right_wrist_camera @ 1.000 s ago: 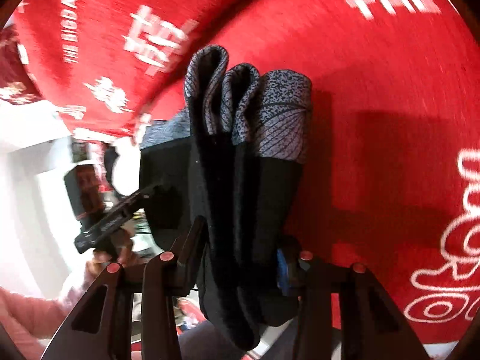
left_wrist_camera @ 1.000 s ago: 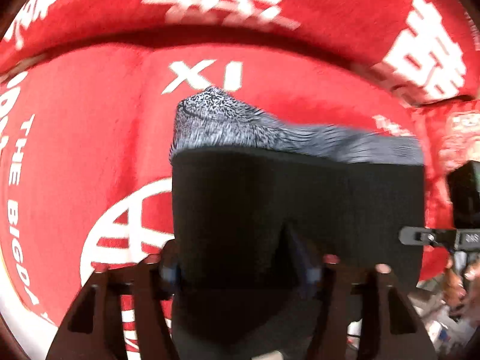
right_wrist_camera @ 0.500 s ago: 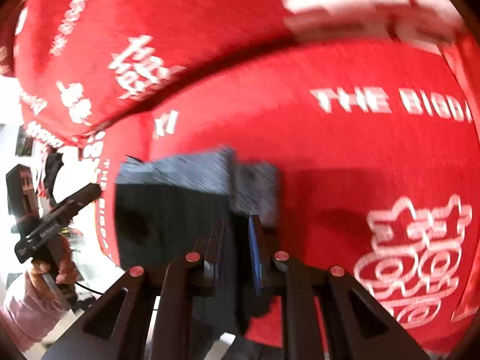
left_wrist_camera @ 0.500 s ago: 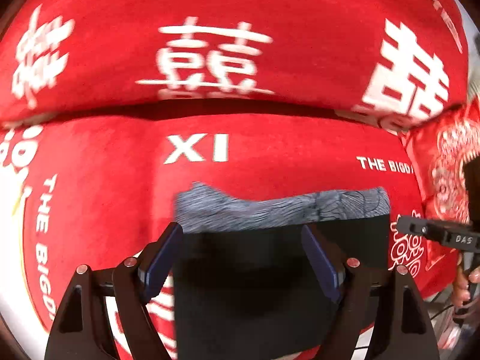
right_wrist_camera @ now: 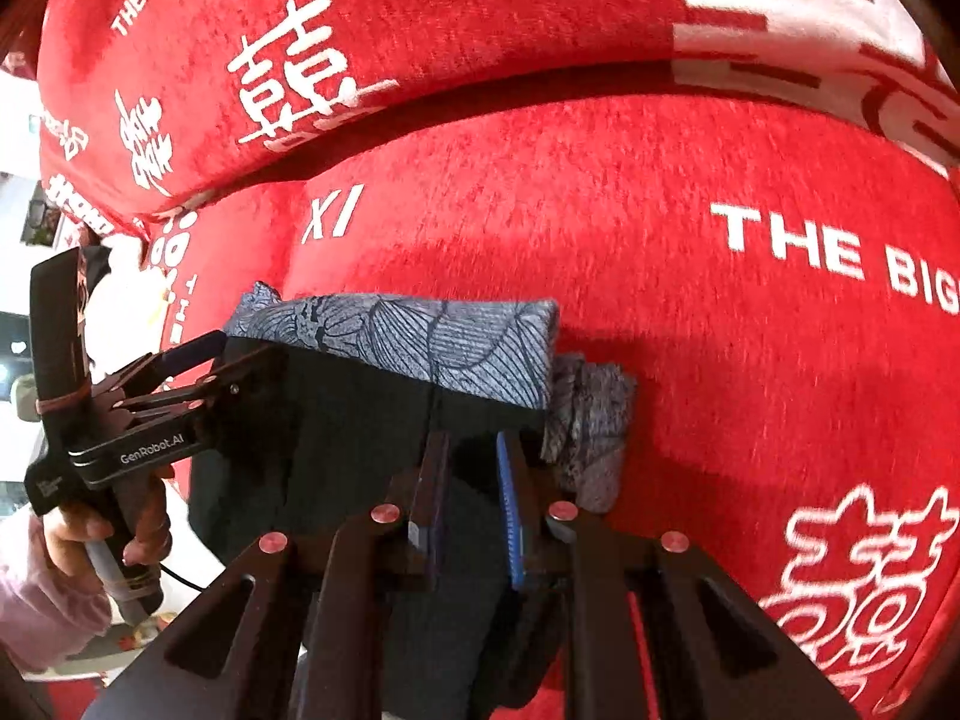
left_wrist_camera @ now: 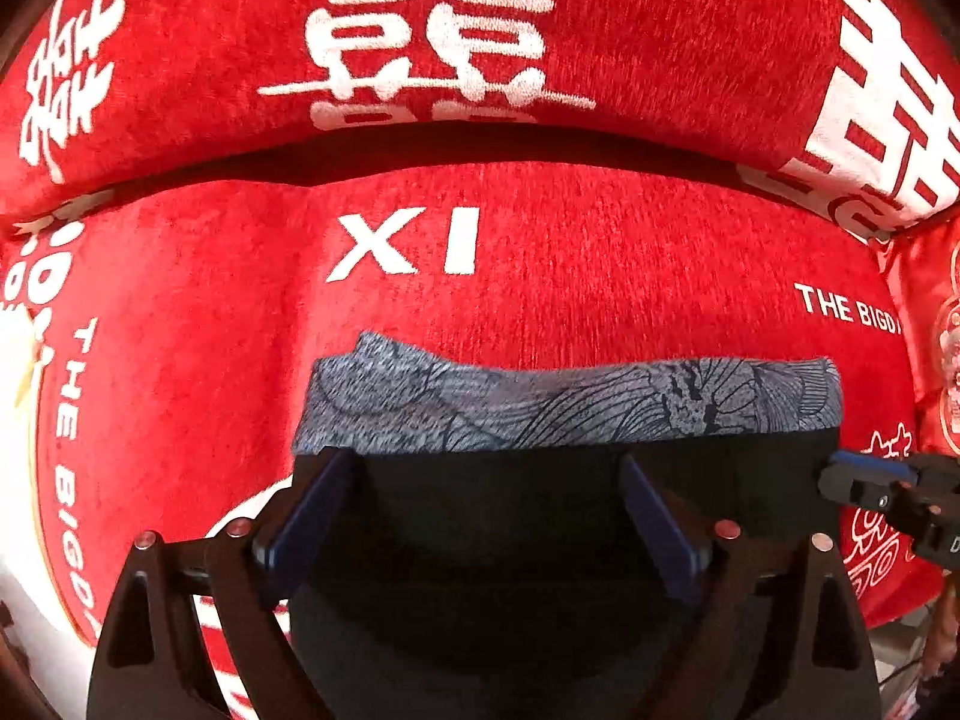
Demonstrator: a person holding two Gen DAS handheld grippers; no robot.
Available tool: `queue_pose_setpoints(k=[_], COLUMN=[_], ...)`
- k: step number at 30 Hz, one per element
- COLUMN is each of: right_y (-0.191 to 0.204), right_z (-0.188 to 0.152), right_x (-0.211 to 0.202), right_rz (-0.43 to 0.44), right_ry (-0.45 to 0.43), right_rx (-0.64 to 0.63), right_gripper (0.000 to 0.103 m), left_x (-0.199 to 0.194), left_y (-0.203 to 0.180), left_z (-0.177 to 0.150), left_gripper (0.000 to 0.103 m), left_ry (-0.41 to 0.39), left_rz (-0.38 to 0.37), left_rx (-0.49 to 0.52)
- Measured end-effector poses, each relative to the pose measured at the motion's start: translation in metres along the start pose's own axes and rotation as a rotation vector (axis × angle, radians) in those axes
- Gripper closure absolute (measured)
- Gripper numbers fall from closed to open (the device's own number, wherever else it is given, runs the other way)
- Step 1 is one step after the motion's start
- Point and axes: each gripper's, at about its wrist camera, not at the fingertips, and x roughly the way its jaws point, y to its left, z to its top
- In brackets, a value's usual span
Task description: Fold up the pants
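Red plush sofa seat [left_wrist_camera: 570,276] with white lettering fills both views, backrest cushion [left_wrist_camera: 660,30] beyond it; soft surface, used as the folding bed.

Black pants [left_wrist_camera: 510,528] lie folded into a compact rectangle on the seat, directly ahead of and under both tools. Grey patterned waistband [left_wrist_camera: 570,408] sits at the far edge, away from the fingers. Looks like the stack was set down flat so the fold holds.

Left hand-held gripper [left_wrist_camera: 480,516]: jaws spread wide, fingers straddling the near-left part of the stack, nothing pinched. Reads as a release, judging from the gap.

Right hand-held gripper [right_wrist_camera: 468,498]: jaws narrow, black fabric bunched between them at the stack's right end, so it is pinching the pants. Probably pinning layers so they don't spring apart.

Small grey bunch of waistband [right_wrist_camera: 591,420] pokes out just right of the right tool's fingers; that corner isn't flush. Needs tucking before the fold counts as clean.
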Motion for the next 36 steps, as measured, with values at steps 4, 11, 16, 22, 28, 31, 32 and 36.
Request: queue_pose_setpoints(k=[4, 11, 16, 22, 28, 31, 32, 36], right_y=[0.003, 0.016, 0.032, 0.061, 0.096, 0.111, 0.116, 0.131], right_z=[-0.021, -0.069, -0.098, -0.121, -0.140, -0.149, -0.153, -0.164], right_x=[-0.008, -0.020, -0.035, -0.059, -0.083, -0.093, -0.098, -0.112], right_rz=[-0.035, -0.078, -0.109, -0.190, -0.282, -0.275, -0.281, -0.298], right_ry=[0.031, 0.025, 0.002, -0.072, -0.137, -0.151, -0.157, -0.179], right_rx=[0.025, 0.043, 0.092, 0.123, 0.081, 0.102, 0.112, 0.131], right_gripper=[0.084, 0.062, 0.042, 0.019, 0.000, 0.000, 0.000, 0.000], left_x=[-0.019, -0.054, -0.072, -0.109, -0.142, -0.156, -0.160, -0.177], left_y=[0.005, 0.013, 0.018, 0.025, 0.033, 0.038, 0.040, 0.051], left_z=[-0.011, -0.043, -0.063, -0.088, -0.107, -0.114, -0.116, -0.121], left_gripper=[0.011, 0.000, 0.000, 0.000, 0.000, 0.000, 0.000, 0.000], left_ry=[0.027, 0.037, 0.056, 0.057, 0.043, 0.028, 0.024, 0.000], left_rz=[0.005, -0.006, 0.017, -0.003, -0.006, -0.016, -0.021, -0.038], left_rx=[-0.023, -0.001, 0.041, 0.049, 0.062, 0.081, 0.085, 0.083])
